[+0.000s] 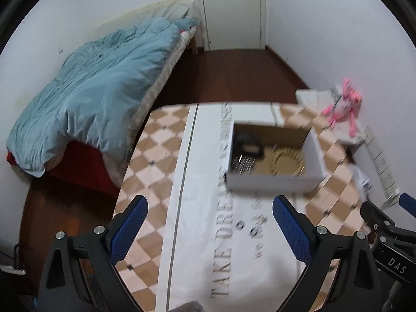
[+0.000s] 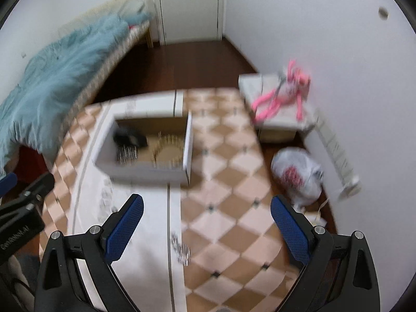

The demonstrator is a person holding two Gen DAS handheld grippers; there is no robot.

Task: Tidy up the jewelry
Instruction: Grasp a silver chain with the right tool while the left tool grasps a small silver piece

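White box (image 1: 273,182) holds gold bracelet (image 1: 287,161) and silver jewelry (image 1: 243,165).

A box (image 1: 273,182) sat on the desk (image 1: 156,156), a bracelet (image 1: 287,162) inside it; small rings (image 1: 247,227) lay before it, a bed (image 1: 91,91) to the left.

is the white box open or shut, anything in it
Open, not empty: the white box has no lid on, with a gold bracelet, a silver piece and something black inside.

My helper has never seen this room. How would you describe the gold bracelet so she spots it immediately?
Find the checkered table beside the bed, then the open white box on it. The gold bracelet lies flat on the box floor at its right side: a studded gold ring, unlike the dark piece and the silvery piece to its left.
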